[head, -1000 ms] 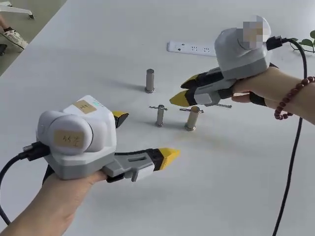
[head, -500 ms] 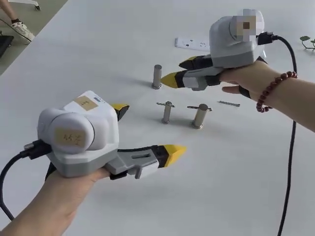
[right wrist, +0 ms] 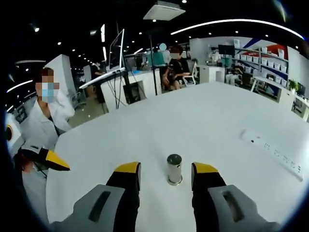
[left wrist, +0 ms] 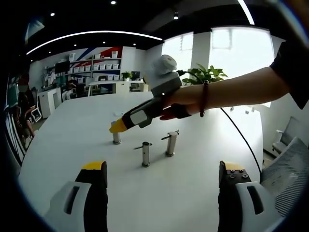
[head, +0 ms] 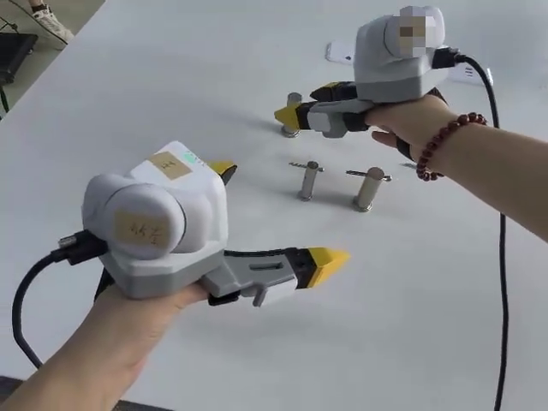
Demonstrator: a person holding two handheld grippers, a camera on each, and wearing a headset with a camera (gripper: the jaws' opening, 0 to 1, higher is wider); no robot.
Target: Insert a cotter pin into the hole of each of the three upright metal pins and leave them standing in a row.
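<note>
Left gripper [head: 276, 214], near left: jaws spread wide, released, nothing held, above the table [head: 428, 325]. Three pins stand upright. Bare pin [right wrist: 174, 169] at far left. Middle pin [head: 308, 180] and right pin [head: 368, 188], nearer, side by side: each has a cotter pin [head: 306, 166] crosswise through its top. Right gripper [head: 301, 104], far: jaws parted, the bare pin between the tips with a gap each side, not clenched.

Open-plan office, dark ceiling with curved light strips [left wrist: 91, 35]. Large white table [head: 154, 77], power strip [right wrist: 273, 151] lying on it. Bright windows [left wrist: 231, 46] with a potted plant [left wrist: 205, 75] in front. Shelving [left wrist: 104, 65] along the far wall. Desks with a monitor [right wrist: 117, 50], people seated behind.
</note>
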